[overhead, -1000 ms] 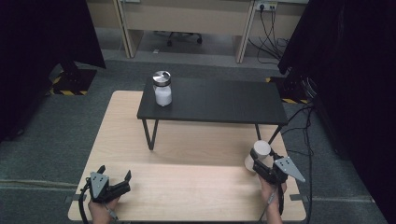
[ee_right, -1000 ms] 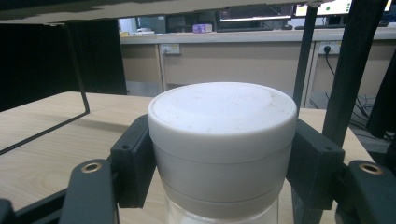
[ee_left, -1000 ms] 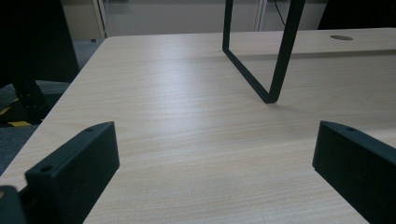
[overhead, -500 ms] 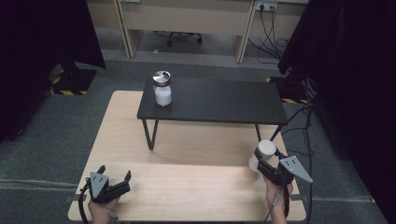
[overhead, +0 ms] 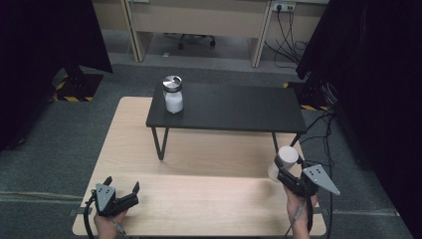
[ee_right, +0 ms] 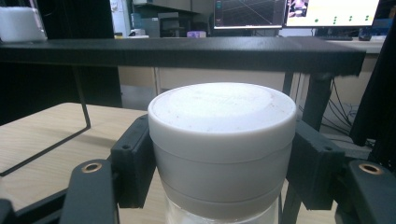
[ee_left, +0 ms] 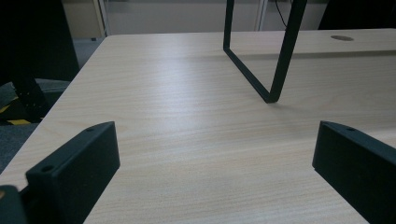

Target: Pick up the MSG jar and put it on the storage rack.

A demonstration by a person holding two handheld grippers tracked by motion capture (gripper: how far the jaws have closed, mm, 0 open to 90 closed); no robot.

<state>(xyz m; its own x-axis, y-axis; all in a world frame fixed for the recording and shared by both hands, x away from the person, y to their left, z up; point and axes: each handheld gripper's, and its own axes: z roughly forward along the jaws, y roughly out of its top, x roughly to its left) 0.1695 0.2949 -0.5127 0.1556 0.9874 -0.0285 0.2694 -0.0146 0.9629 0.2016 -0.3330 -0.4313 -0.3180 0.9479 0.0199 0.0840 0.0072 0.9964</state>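
Left tongs: at the near left corner of the bench, held in a hand at the bottom edge of the high view; jaws spread wide, nothing between them, bare wood showing between the jaws in the left gripper view.
Right tongs: at the near right of the bench, pinching a jar just below its lid; in the right gripper view one pad presses on each side of the jar.
White-lidded jar: upright in the right tongs, white screw lid on top, clear body below; in the high view it sits above the bench's right edge, near the right leg of the black stand.
Bench: pale wood, bare between the two tongs.
Black stand: a low dark shelf on thin black legs, standing on the far half of the bench; one leg frame shows ahead of the left tongs.
Metal-lidded jar: upright on the stand's left end, white contents, shiny lid, well apart from both tongs.
Beyond: grey carpet, desks with cables, dark curtains on both sides.
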